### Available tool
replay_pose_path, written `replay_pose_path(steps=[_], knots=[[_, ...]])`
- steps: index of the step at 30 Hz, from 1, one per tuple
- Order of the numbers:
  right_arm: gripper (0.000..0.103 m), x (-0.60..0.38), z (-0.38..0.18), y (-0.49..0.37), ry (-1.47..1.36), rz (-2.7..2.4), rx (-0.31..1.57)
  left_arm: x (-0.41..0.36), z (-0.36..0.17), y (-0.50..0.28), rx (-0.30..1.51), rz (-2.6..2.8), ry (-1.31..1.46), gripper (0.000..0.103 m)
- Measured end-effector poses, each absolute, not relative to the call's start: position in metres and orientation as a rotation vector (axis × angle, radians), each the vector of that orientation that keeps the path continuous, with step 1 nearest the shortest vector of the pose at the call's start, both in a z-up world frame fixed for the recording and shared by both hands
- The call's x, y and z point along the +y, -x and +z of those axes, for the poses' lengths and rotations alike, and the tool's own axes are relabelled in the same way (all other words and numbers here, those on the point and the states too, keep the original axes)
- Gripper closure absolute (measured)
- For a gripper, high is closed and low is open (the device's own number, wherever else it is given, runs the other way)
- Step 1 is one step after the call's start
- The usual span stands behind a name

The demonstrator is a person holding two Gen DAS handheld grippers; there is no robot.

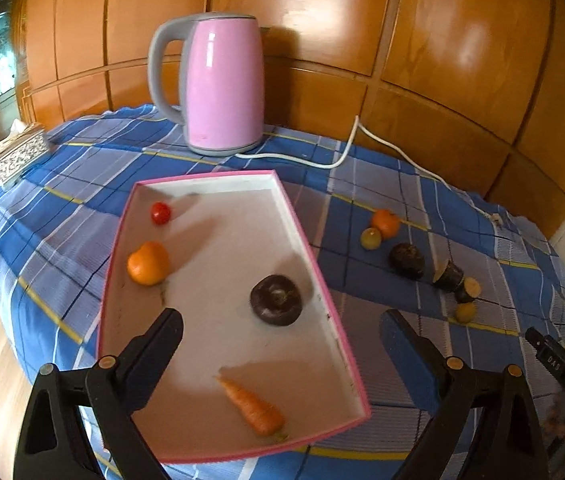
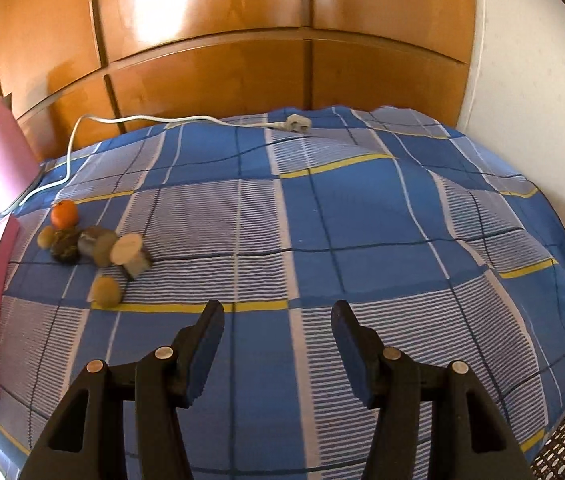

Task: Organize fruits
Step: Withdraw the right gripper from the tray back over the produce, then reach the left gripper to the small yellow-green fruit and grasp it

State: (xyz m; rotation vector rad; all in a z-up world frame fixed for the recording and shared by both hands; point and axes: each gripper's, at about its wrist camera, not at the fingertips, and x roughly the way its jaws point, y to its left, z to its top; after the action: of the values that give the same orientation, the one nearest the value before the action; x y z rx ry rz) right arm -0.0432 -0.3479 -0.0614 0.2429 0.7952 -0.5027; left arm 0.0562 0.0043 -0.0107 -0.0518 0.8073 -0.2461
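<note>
Left gripper [image 1: 282, 328] is hanging spread and empty over the pink-rimmed tray [image 1: 322, 276], where a carrot [image 1: 254, 406] is lying nearest, a tomato [image 1: 161, 213] farthest at eleven o'clock. Right gripper [image 2: 278, 320] is gaping empty above the checked bench [image 2: 362, 220], loose fruit [image 2: 64, 214] sitting well apart at ten o'clock.

Blue plaid-covered table [image 2: 342, 216] bearing pink tray [image 1: 322, 276], kettle [image 1: 222, 84], loose fruits [image 2: 94, 244].
</note>
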Motion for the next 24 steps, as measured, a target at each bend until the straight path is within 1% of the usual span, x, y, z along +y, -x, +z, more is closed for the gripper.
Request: replay_pose_path(steps=[5, 8, 10, 12, 13, 14, 19, 21, 24], knots=[[0.047, -0.362, -0.063, 0.048, -0.264, -0.55, 0.787, -0.009, -0.008, -0.067, 0.81, -0.282, 0.039, 0.008], [0.047, -0.37, -0.065, 0.052, -0.277, -0.576, 0.787, -0.019, -0.007, -0.072, 0.808, -0.3, 0.012, 0.008], [0.047, -0.374, -0.066, 0.053, -0.285, -0.584, 0.79, -0.027, -0.007, -0.08, 0.824, -0.322, -0.001, 0.012], [0.047, -0.377, -0.067, 0.053, -0.29, -0.588, 0.791, -0.033, -0.008, -0.087, 0.838, -0.34, -0.001, 0.021], [0.047, -0.377, -0.068, 0.054, -0.29, -0.589, 0.792, -0.036, -0.007, -0.09, 0.84, -0.349, -0.004, 0.022], [0.047, -0.378, -0.068, 0.054, -0.29, -0.59, 0.792, -0.04, -0.007, -0.094, 0.84, -0.357, -0.009, 0.025], [0.047, -0.383, -0.069, 0.054, -0.294, -0.601, 0.789, -0.062, -0.006, -0.114, 0.851, -0.409, -0.04, 0.042], [0.047, -0.385, -0.07, 0.054, -0.295, -0.605, 0.791, -0.075, -0.01, -0.128, 0.888, -0.443, -0.044, 0.053], [0.047, -0.388, -0.071, 0.055, -0.298, -0.612, 0.792, -0.09, -0.017, -0.144, 0.917, -0.467, -0.065, 0.061]])
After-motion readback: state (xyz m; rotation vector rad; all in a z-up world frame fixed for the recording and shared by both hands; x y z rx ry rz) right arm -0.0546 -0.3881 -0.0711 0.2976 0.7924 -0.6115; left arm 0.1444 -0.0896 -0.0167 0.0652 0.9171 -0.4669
